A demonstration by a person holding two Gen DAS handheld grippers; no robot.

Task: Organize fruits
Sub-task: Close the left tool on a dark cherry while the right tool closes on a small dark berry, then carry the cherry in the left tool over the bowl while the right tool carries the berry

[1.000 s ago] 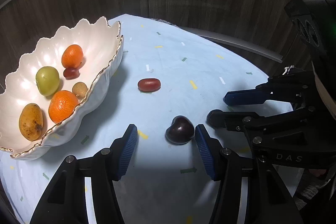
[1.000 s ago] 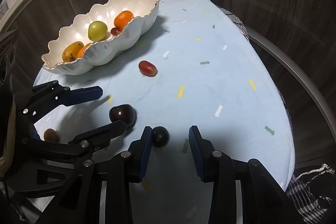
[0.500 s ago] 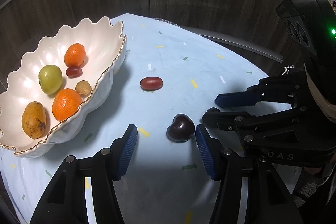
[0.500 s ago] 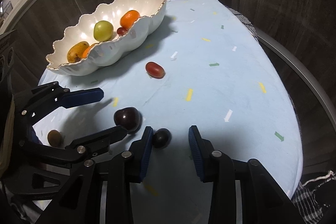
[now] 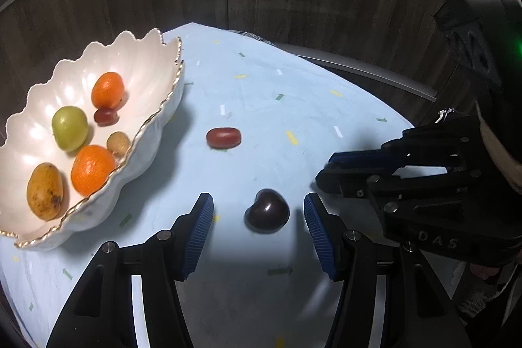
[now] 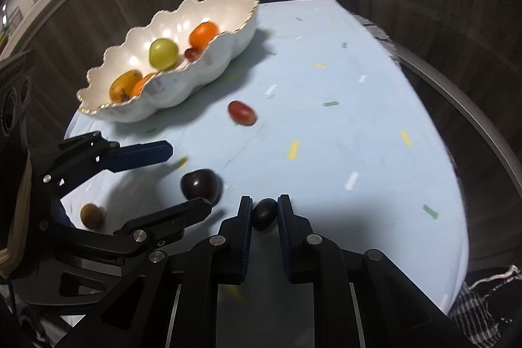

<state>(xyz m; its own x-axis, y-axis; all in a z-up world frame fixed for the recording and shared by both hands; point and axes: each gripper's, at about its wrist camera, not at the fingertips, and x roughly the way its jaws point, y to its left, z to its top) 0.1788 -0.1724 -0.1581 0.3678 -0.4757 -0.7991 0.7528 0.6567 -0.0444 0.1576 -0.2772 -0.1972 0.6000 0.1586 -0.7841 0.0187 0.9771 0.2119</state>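
Observation:
A dark heart-shaped plum (image 5: 267, 215) lies on the pale blue cloth between the blue pads of my left gripper (image 5: 257, 200), which is open and clear of it on both sides. In the right wrist view my right gripper (image 6: 265, 201) is shut on a small dark grape (image 6: 264, 214) at its fingertips, just right of the plum (image 6: 200, 184). A red oval fruit (image 5: 223, 137) lies loose farther out. The white scalloped bowl (image 5: 153, 126) at the left holds two oranges, a green fruit, a yellow mango-like fruit and two small fruits.
A small brown fruit (image 6: 92, 215) lies on the cloth beside the left gripper's body. The right gripper (image 5: 323, 173) reaches in close to the left gripper's right finger. The round table's edge curves along the right, with a dark wood wall behind.
The right gripper's jaws have come together onto the small dark grape that lay between them. The left gripper keeps its place and its gap around the plum.

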